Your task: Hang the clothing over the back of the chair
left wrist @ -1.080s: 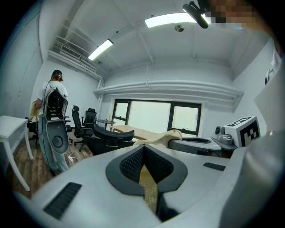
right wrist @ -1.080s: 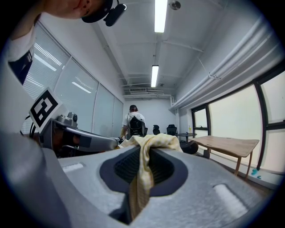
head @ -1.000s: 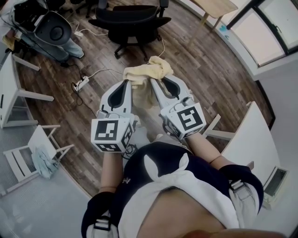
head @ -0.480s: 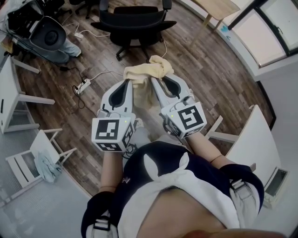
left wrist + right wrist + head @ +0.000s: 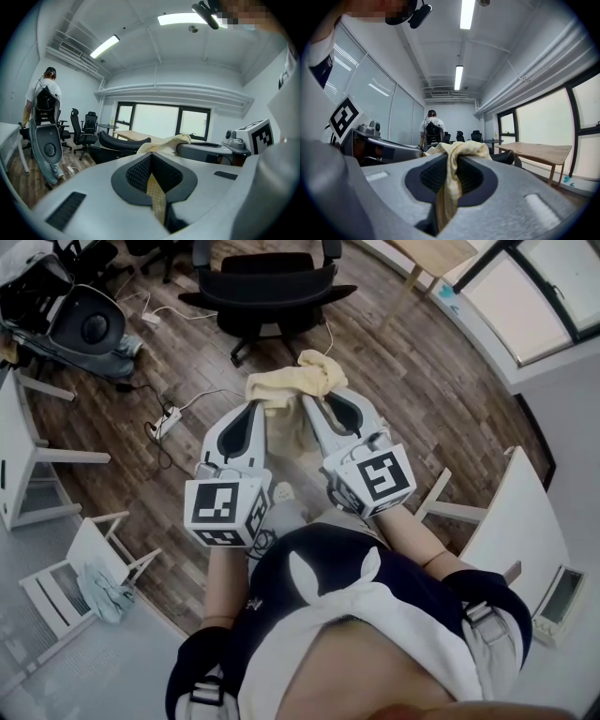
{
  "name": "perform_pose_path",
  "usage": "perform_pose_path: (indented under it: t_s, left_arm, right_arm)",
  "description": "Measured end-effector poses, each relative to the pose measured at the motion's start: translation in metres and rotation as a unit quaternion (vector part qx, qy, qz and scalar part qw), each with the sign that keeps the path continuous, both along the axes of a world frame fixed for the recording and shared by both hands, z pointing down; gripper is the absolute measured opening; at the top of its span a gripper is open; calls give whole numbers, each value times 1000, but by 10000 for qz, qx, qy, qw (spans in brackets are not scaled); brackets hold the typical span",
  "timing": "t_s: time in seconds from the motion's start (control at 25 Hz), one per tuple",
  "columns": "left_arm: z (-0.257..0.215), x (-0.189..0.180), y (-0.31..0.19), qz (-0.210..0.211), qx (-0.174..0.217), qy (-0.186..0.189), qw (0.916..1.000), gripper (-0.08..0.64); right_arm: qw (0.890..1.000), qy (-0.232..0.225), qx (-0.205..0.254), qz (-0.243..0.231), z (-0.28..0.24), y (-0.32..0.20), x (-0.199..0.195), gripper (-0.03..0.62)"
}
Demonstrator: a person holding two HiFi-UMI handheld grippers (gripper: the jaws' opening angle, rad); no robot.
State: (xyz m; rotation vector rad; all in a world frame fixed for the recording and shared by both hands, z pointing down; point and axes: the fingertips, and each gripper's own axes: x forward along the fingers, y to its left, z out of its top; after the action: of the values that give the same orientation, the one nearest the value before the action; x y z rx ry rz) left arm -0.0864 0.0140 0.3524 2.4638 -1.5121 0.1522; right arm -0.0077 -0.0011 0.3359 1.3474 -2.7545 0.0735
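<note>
Wood-plank flooring is seen to have slid down the frame over the last second, and the white stool at lower left has been carried lower with it, so the black chair at top centre is being approached. The yellow clothing is held bunched at centre, clamped at one end by the left gripper and at the other by the right gripper. The backrest is judged not yet reached, so draping remains undone.

A white power strip lies on the wood floor, a pale blue cloth hangs on a white folding chair, and a wooden table stands near the window.
</note>
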Motion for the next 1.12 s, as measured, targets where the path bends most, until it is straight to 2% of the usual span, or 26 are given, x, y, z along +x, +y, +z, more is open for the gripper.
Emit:
perform_pose_path:
  t_s: [0.08, 0.2, 0.4, 0.6, 0.84, 1.12]
  left_arm:
    - [1, -5, -6, 50, 11, -30, 10000, 6]
    - [0, -12, -14, 145, 47, -70, 9999, 6]
    - [2, -19, -25, 236, 34, -7, 9997, 6]
    - [2, -18, -28, 308, 55, -11, 9995, 6]
    - [8, -22, -36, 316, -28, 12, 9995, 6]
    - [16, -28, -48, 302, -135, 64, 9994, 6]
  right_arm:
    - [9999, -18, 102, -53, 0, -4, -7, 44]
    - [9999, 5, -10, 100, 2, -9, -11, 44]
    - [9997, -77, 166, 150, 0, -21, -20, 44]
    - [9992, -64, 6, 405, -2, -27, -16, 44]
    - [9993, -120, 79, 344, 3, -34, -22, 44]
    - [9991, -72, -62, 405, 9, -44, -26, 44]
